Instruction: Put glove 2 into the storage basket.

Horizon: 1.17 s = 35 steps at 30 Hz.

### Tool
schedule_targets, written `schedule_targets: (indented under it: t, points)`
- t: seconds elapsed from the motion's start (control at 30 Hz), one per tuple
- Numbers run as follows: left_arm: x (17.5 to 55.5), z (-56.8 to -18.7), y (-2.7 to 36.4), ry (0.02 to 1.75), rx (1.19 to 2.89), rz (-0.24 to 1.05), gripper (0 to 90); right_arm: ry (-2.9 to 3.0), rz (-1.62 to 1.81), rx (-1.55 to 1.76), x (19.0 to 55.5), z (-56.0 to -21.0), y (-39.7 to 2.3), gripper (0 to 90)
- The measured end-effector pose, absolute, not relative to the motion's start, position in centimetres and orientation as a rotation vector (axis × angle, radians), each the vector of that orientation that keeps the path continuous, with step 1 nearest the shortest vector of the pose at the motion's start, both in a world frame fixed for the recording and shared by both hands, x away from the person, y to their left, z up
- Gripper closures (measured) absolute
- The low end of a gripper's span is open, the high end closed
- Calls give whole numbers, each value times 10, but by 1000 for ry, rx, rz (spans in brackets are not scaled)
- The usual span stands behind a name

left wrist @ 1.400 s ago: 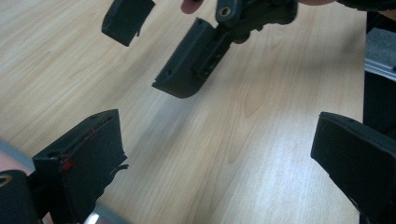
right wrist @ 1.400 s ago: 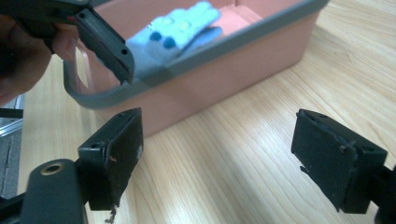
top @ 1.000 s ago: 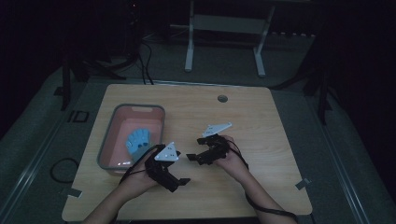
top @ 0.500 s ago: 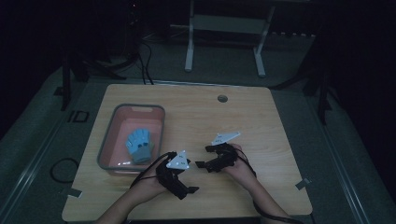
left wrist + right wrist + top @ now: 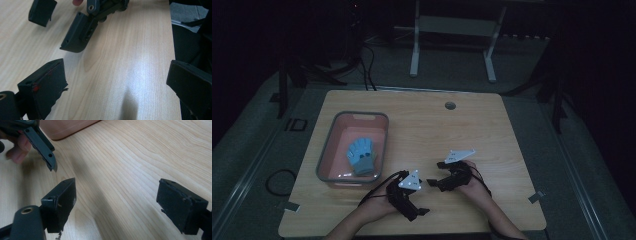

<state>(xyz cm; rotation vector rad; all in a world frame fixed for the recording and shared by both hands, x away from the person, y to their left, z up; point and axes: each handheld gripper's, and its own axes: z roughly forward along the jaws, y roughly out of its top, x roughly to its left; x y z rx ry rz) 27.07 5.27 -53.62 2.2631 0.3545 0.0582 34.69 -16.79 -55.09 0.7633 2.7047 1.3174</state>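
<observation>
The largest risk is judged to be a collision of the 2 tools. The left gripper [image 5: 116, 71] and the right gripper [image 5: 116, 188] are held close together near the front edge of the table [image 5: 422, 125], and each is seen just ahead of the other in the gripper views. If 1 hand is turned or advanced without care, the black jaws could be knocked against each other. Both pairs of jaws are spread wide and nothing is held between them.

A smaller risk concerns the pink basin [image 5: 326, 150], which stands at the left part of the table, just beside the left hand. It could be pushed by the left gripper or by its trailing cable if a reach is made too low over the rim. The blue glove [image 5: 361, 155] lies inside the basin, toward its near right side. Being soft, it could be pinched by only 1 thin layer and be dropped.

The room is dark, with a grey floor and a pale metal frame [image 5: 452, 45] behind the table. The table top is of light wood grain, smooth, with some glare. 1 small round hole [image 5: 450, 105] is seen near its far edge.
</observation>
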Motion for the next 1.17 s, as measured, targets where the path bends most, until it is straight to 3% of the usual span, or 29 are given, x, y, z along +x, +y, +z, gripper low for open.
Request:
schedule_targets:
  t: [0.57, 1.17]
  points:
    - [266, -559, 46, 323, 2309, 101, 26, 2662, 1281, 741, 337, -560, -178, 154]
    - [262, -560, 53, 345, 2251, 100, 27, 2585, 1279, 768, 339, -560, -183, 153]
